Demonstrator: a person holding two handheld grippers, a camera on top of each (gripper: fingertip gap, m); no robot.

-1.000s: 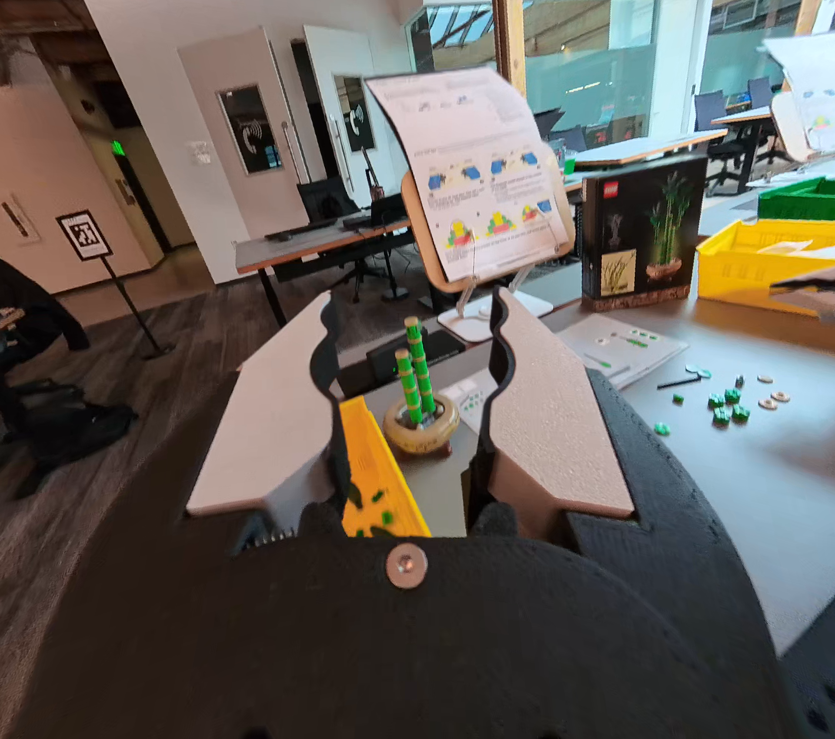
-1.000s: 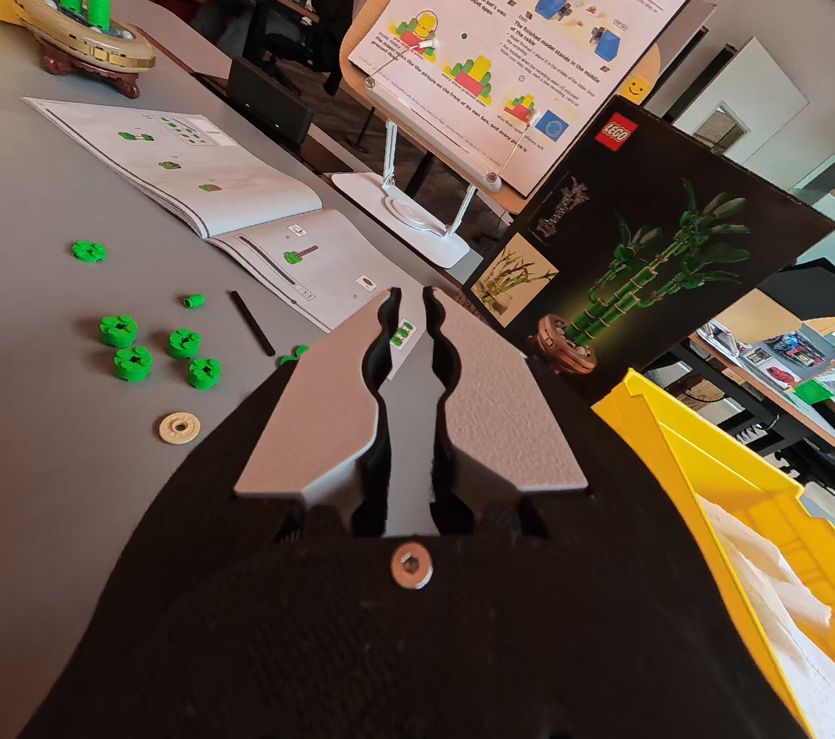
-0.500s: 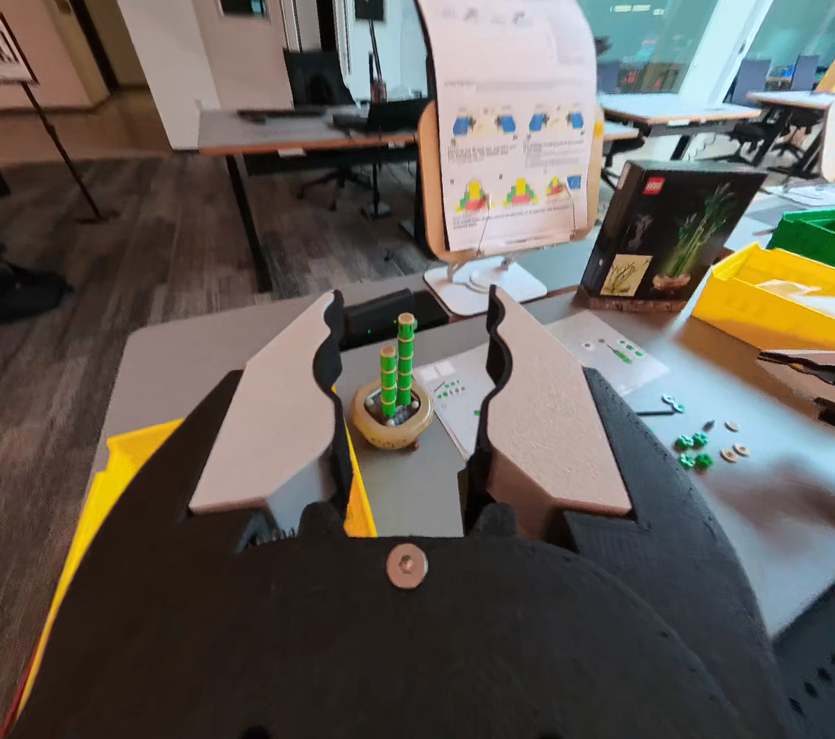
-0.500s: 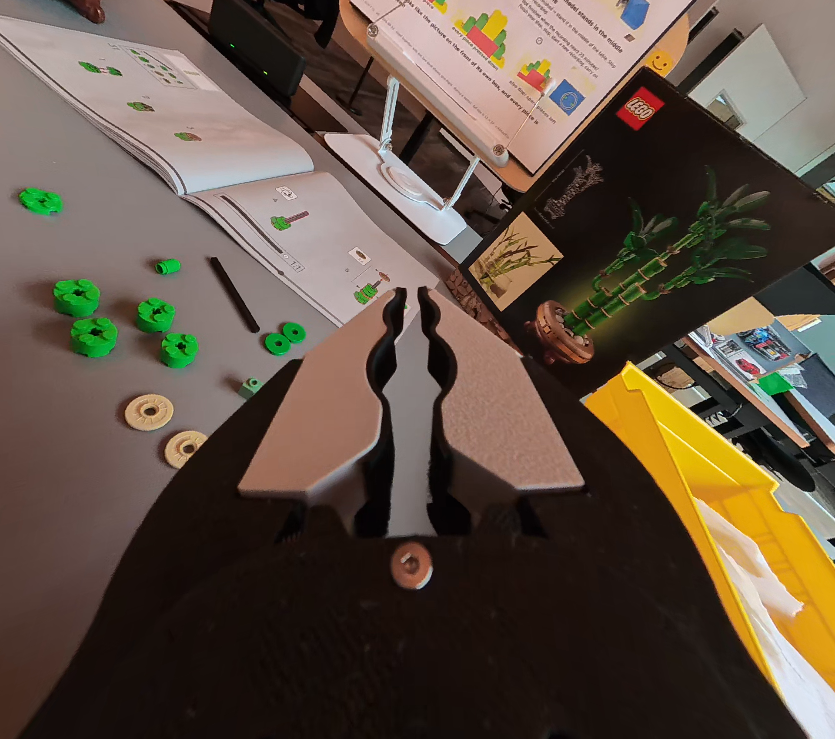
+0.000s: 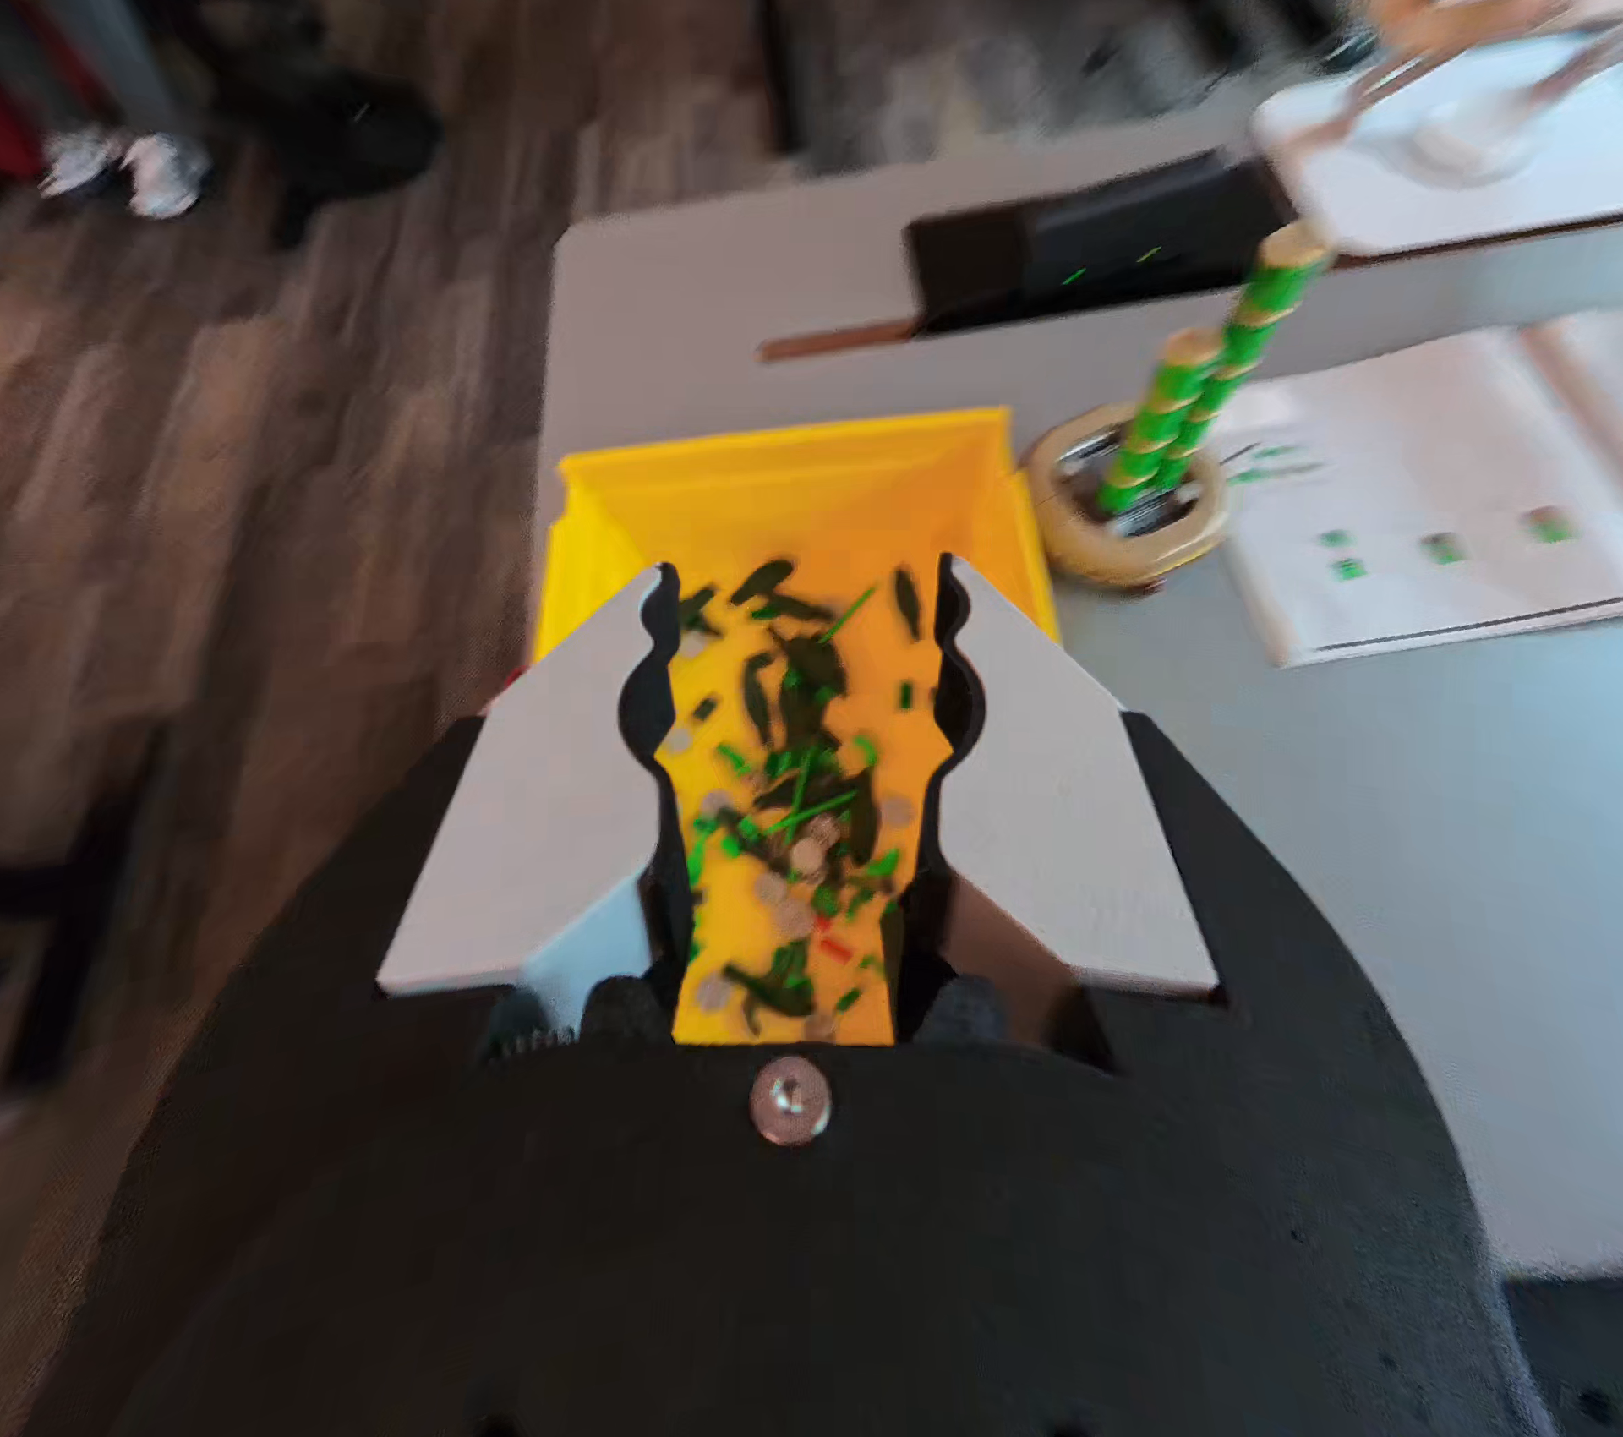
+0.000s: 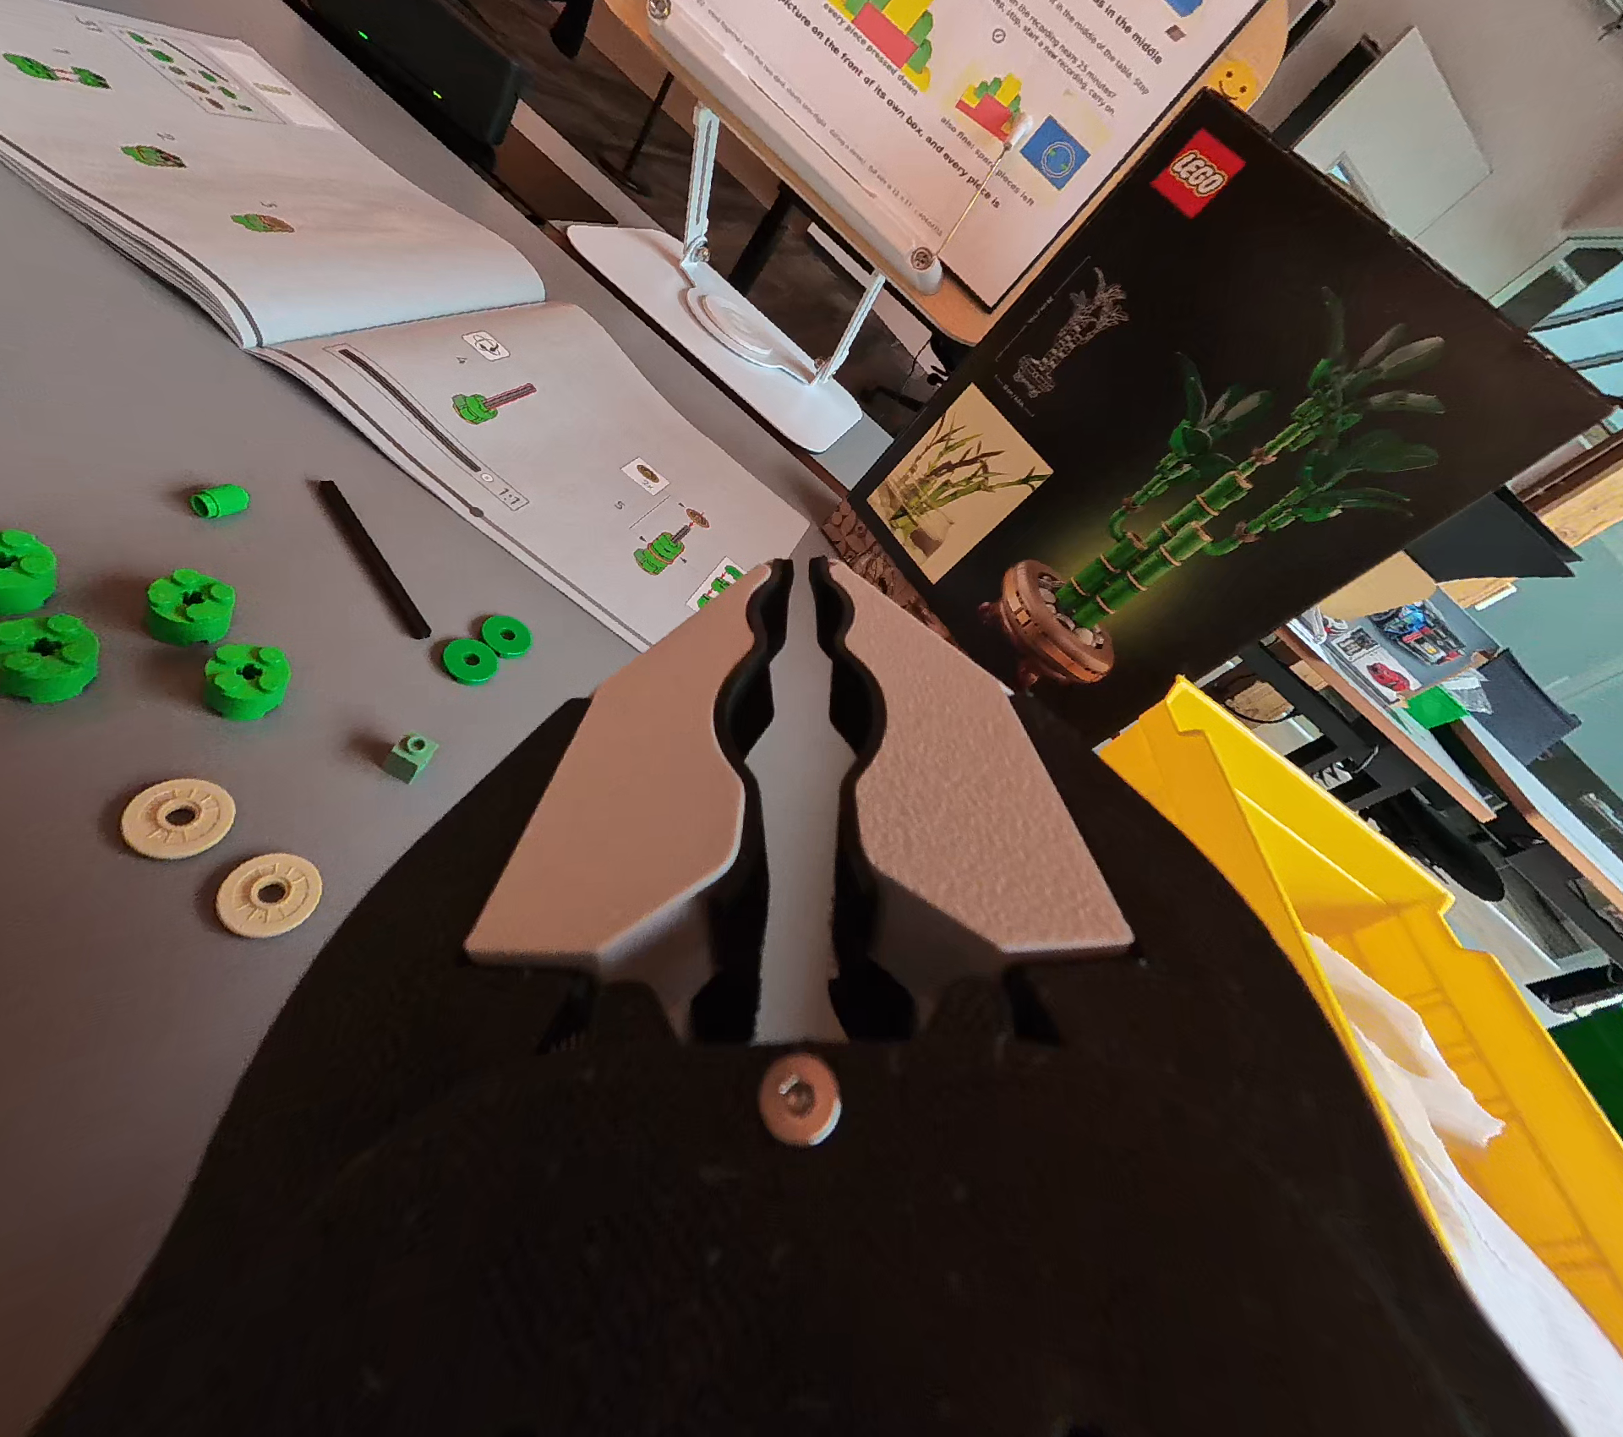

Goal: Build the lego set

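an open office with dark wood flooring lies behind the grey tabletop [image 6: 105,429] where i work. my left gripper [image 5: 804,569] hangs over a yellow bin [image 5: 790,481] at the tabletop's corner, its jaws spread wide and empty; the view is blurred, but the bin seems to hold a loose heap of dark green leaves, thin green stems and pale round pieces [image 5: 795,780]. just right of the bin stands the partly built model, a tan pot [image 5: 1124,517] with two green bamboo stalks [image 5: 1203,385] rising from it. my right gripper [image 6: 799,565] hangs low over the tabletop with its jaws nearly together, only a thin gap between them, holding nothing. to its left lie green round bricks [image 6: 189,604], two flat green rings [image 6: 487,648], a black rod [image 6: 373,560], a small green cube [image 6: 411,755] and two tan discs [image 6: 224,855], beside the open instruction booklet [image 6: 307,253]. the set's box [image 6: 1229,429] stands ahead, another yellow bin [image 6: 1317,912] to my right.
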